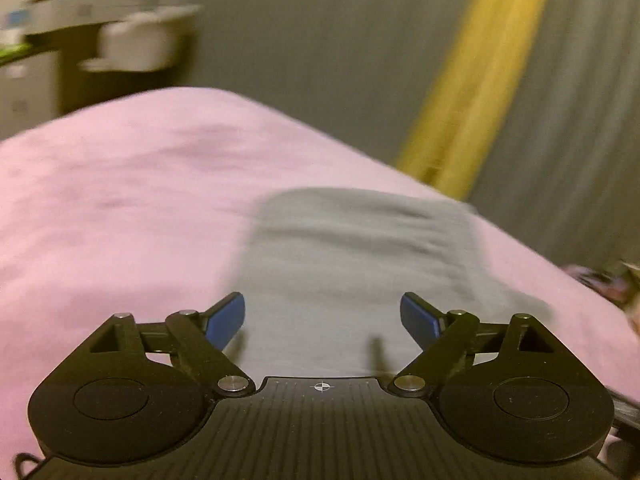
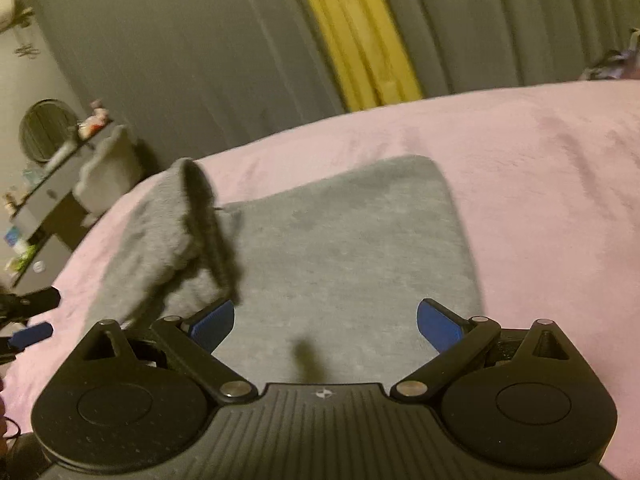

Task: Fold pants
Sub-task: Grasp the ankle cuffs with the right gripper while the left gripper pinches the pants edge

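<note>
Grey pants (image 2: 344, 248) lie on a pink blanket (image 2: 540, 184). One part lies flat; at its left a bunched part (image 2: 160, 240) stands up, raised off the blanket. In the left wrist view the pants (image 1: 360, 264) lie flat ahead, blurred. My left gripper (image 1: 322, 316) is open and empty, just above the near edge of the pants. My right gripper (image 2: 325, 322) is open and empty over the near part of the pants. The left gripper's blue fingertip (image 2: 34, 332) shows at the far left of the right wrist view.
The pink blanket (image 1: 120, 200) covers a bed. Behind it hang grey curtains (image 2: 180, 60) with a yellow strip (image 2: 360, 32). A shelf with small items (image 2: 52, 184) and a white tub (image 1: 136, 44) stand beside the bed.
</note>
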Demonstrator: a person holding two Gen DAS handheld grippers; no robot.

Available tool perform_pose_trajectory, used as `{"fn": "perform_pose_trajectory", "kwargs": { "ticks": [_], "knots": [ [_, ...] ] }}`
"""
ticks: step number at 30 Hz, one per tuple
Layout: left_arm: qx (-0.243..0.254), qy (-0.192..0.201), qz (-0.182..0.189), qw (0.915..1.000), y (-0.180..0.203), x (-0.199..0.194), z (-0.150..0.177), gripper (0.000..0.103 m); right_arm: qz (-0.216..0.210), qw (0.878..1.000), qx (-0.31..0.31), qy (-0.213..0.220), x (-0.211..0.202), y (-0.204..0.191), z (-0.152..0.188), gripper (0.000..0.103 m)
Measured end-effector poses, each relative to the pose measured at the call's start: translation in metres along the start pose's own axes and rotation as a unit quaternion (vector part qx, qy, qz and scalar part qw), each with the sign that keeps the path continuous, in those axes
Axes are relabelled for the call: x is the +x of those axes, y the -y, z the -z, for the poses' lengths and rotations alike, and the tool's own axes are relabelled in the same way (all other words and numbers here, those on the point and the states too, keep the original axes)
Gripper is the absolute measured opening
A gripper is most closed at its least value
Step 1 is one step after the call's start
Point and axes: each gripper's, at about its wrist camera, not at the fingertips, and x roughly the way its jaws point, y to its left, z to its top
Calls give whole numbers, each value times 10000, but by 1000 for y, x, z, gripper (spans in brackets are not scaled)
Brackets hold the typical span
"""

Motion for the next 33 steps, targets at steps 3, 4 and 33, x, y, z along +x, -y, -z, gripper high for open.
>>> {"fn": "perform_pose_trajectory", "kwargs": {
  "ticks": [3, 4, 33],
  "knots": [
    [-639, -363, -337, 9967, -21, 18, 1, 90, -549, 9983, 165, -122, 6, -9, -7, 98],
    [-915, -474, -346, 9941, -29, 22, 3, 90, -716, 9969, 294, -153, 10, -10, -10, 98],
    [-1936, -110, -106, 9810, -48, 23, 19, 89, -1851, 9441, 2291, -1481, 152, -75, -33, 71]
  ]
}}
